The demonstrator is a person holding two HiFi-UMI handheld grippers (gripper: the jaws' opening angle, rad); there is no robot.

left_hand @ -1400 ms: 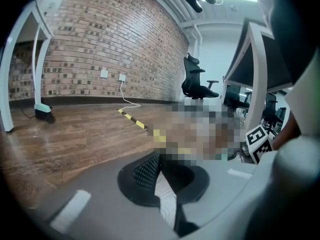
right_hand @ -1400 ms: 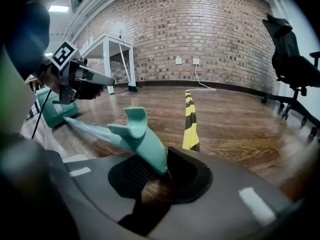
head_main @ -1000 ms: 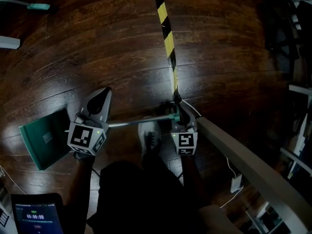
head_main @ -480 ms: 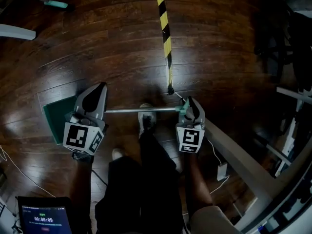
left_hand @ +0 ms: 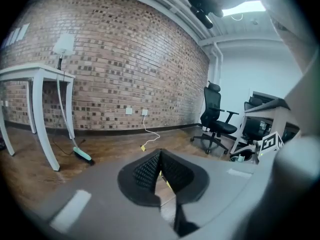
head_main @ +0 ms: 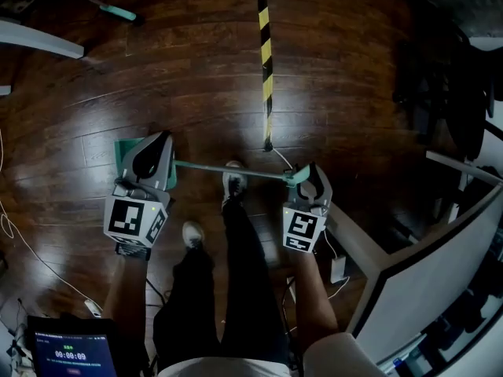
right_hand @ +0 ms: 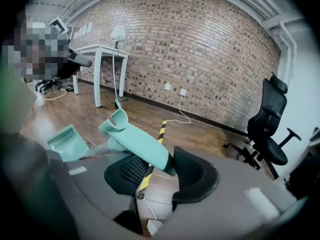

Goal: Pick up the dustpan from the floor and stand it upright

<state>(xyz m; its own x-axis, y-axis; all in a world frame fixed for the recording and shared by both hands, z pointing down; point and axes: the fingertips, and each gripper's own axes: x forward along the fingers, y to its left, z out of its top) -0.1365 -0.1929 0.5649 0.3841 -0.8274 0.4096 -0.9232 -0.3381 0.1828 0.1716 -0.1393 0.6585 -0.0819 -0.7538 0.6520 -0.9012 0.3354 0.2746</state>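
Green plastic dustpan tray: mostly hidden under the left gripper in the head view, and whether it touches the dark wooden floor cannot be told. Its thin metal pole runs roughly level to a mint-green handle grip, which is clamped between the right gripper pads. The left gripper's jaws are nearly together with nothing between them. Yellow-black striped tape ends just beyond the pole. The person's shoe sits under the pole.

Head view: we look steeply down from overhead onto the wooden floor. Gripper views: we sit low, near level, facing the brick wall. Both gripper views share the office chair; head and right gripper views share the striped tape and dustpan.
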